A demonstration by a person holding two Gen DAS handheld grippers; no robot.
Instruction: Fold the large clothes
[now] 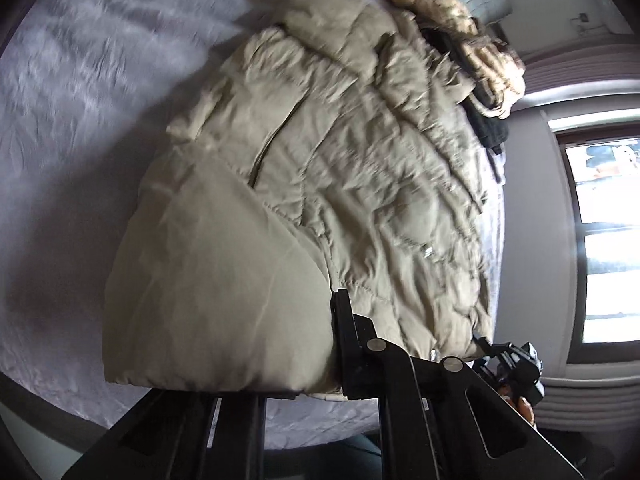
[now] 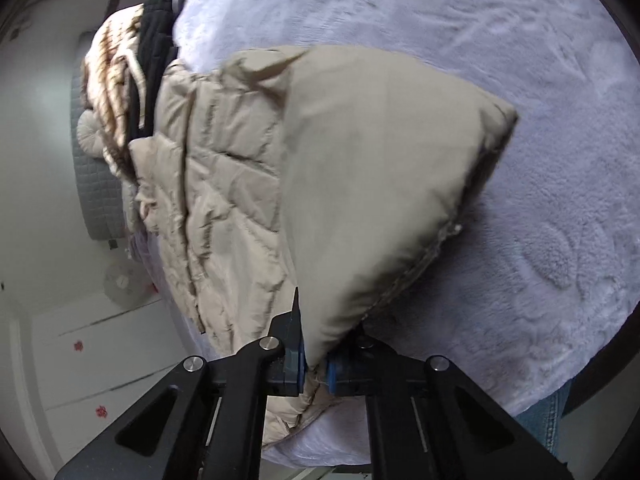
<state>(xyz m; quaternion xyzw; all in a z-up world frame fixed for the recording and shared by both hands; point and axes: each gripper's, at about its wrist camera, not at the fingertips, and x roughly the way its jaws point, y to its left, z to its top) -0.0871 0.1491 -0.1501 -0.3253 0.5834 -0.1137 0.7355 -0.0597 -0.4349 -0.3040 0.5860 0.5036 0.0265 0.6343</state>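
Right wrist view: the right gripper (image 2: pixel 314 364) is clamping the beige puffer coat's (image 2: pixel 224 184) hem at 6 o'clock; the left gripper (image 1: pixel 336 344) is pinching it likewise on the lavender blanket (image 1: pixel 80 100).

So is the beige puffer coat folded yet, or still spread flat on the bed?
Partly folded: the beige puffer coat's hem is lifted, smooth lining turned up over the quilted side, and both jaws are clamped on that edge.

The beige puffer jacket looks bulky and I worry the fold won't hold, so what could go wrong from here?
The right gripper pinches only a thin bit of the beige puffer jacket at its hem, so the slick fabric may slip out. The left gripper also holds just an edge. The lifted flap is puffy and might spring back. The jacket could drag against the fur-trimmed garments beyond it.
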